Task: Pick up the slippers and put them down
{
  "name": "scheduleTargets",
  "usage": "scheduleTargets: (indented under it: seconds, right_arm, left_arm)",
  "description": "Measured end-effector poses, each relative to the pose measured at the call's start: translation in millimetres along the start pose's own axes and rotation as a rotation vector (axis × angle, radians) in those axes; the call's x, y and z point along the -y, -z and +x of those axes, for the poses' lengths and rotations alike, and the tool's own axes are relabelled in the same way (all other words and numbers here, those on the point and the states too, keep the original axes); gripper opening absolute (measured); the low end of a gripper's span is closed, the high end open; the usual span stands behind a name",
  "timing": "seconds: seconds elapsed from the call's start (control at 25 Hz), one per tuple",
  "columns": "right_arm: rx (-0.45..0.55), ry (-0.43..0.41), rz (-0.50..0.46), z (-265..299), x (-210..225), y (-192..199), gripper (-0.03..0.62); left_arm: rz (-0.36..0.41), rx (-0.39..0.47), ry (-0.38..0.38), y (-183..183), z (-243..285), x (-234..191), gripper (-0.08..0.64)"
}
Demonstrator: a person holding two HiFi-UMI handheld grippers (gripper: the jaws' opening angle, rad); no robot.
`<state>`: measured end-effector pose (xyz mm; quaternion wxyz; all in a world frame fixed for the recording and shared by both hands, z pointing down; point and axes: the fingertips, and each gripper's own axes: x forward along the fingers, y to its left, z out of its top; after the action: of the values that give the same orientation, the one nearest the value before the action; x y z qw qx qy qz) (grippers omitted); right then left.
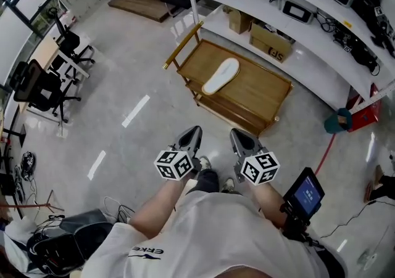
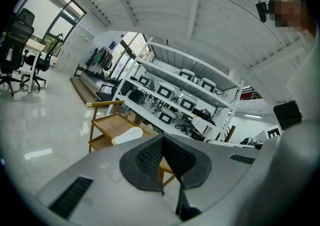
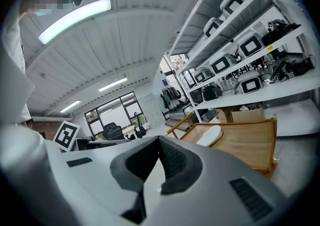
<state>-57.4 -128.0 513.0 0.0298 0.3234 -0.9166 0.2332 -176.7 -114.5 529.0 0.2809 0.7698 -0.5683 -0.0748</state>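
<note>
left gripper (image 1: 194,130): jaws pressed together, nothing between
right gripper (image 1: 237,132): jaws pressed together, nothing between, 3 o'clock of left gripper
slipper (image 1: 221,76): white, on cart top, 12 o'clock of both grippers, well apart
cart (image 1: 265,95): wooden

grey left gripper (image 2: 162,139) is covering the near end of the light wooden two-deck cart (image 2: 106,122). white metal shelf rack (image 1: 311,55) is running off the top edge; its dark-screened devices (image 1: 297,12) are showing too small to identify.
</note>
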Motion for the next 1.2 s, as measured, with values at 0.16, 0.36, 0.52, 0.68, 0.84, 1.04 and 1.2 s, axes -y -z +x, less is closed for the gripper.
scheduleTargets:
  seconds: [0.16, 0.36, 0.52, 0.68, 0.84, 1.04, 1.2]
  right_arm:
    - [-0.013, 0.030, -0.014, 26, 16, -8, 0.000]
    - [-0.040, 0.080, -0.017, 62, 31, -16, 0.000]
    - [-0.059, 0.124, -0.020, 94, 41, -18, 0.000]
    - [-0.078, 0.157, -0.015, 117, 51, -16, 0.000]
    - [-0.099, 0.170, -0.016, 136, 62, -15, 0.000]
    - [-0.132, 0.163, -0.011, 159, 88, -11, 0.000]
    - [-0.175, 0.149, -0.004, 178, 112, -3, 0.000]
  left_arm:
    - [-0.020, -0.016, 0.019, -6, 29, -22, 0.003]
    - [-0.040, -0.053, 0.051, -17, 61, -48, 0.003]
    - [-0.054, -0.075, 0.070, -26, 81, -76, 0.003]
    - [-0.073, -0.097, 0.076, -29, 97, -99, 0.003]
    - [-0.093, -0.120, 0.061, -26, 114, -118, 0.003]
    - [-0.110, -0.151, 0.021, -17, 145, -139, 0.003]
    - [-0.123, -0.187, -0.026, -3, 170, -158, 0.003]
